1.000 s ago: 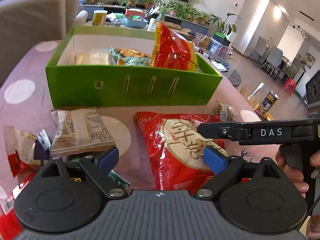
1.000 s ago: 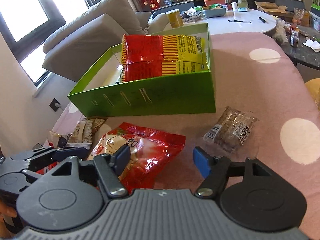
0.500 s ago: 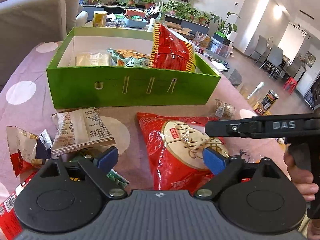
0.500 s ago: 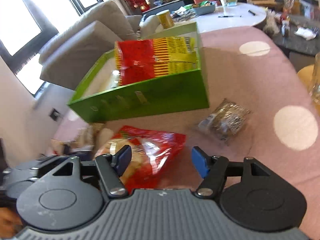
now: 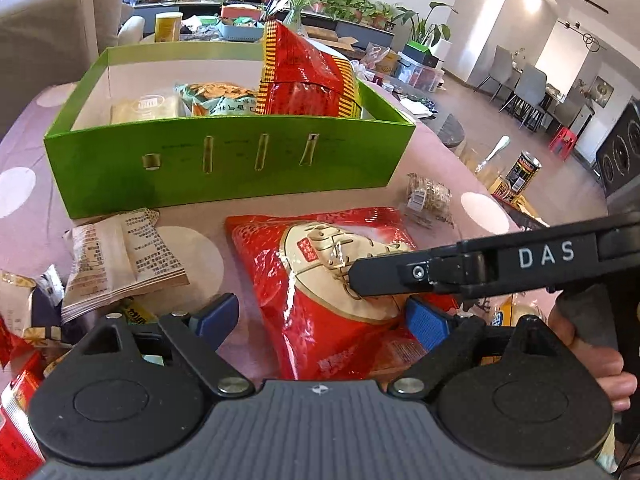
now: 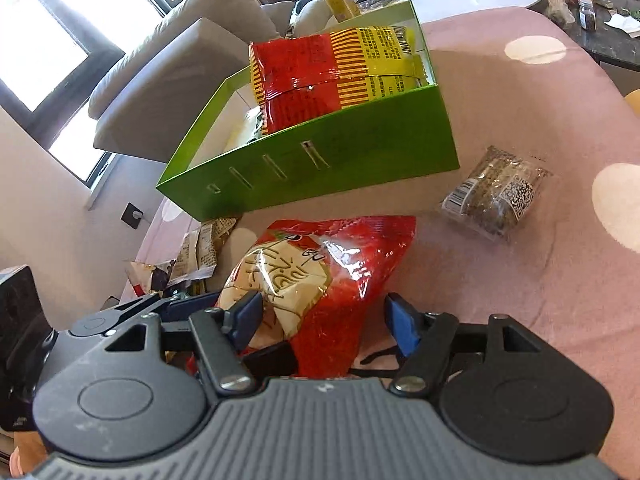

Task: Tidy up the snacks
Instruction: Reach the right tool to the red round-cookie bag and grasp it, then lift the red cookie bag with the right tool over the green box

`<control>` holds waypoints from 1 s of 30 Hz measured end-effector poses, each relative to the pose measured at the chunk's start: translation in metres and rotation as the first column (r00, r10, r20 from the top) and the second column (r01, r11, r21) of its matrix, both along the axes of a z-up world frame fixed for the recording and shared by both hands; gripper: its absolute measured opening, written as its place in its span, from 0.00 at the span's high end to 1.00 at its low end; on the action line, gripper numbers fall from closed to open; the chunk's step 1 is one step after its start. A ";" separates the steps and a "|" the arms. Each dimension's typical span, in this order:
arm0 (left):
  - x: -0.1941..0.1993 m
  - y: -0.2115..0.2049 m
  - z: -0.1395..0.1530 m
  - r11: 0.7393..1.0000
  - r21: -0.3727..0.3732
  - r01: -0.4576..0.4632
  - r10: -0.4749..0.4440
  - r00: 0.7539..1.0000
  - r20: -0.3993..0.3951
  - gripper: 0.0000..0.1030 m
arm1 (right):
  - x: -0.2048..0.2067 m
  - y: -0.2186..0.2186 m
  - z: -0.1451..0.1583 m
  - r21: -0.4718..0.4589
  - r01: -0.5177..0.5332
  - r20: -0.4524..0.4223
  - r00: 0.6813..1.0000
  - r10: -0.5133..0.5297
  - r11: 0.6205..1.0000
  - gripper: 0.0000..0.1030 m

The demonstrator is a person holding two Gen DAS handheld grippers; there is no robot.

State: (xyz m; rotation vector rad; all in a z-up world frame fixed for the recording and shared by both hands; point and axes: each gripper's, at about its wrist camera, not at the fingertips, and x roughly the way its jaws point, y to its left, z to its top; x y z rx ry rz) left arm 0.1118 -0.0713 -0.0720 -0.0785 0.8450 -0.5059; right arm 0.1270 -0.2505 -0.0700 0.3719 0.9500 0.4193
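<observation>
A large red snack bag (image 5: 320, 280) with a cream label lies on the pink cloth in front of the green box (image 5: 224, 168). My right gripper (image 6: 324, 320) is open, its blue pads on either side of the bag's (image 6: 316, 280) near end; it shows from the side in the left wrist view (image 5: 460, 270). My left gripper (image 5: 320, 318) is open around the same bag's near end. The box (image 6: 320, 168) holds a standing red and yellow bag (image 5: 304, 76) and flatter packets.
A beige printed packet (image 5: 120, 256) and several small wrappers lie at the left. A clear packet of brown snacks (image 6: 496, 196) lies right of the box. The cloth's edge drops off at the right. A sofa stands behind.
Both grippers have moved forward and down onto the red bag. The right gripper's pads now straddle its near end.
</observation>
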 end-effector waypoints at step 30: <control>0.009 -0.012 -0.004 0.999 0.000 0.053 -0.053 0.999 0.013 0.13 | 0.010 0.005 0.000 0.023 -0.027 0.024 0.999 0.026 0.999 0.41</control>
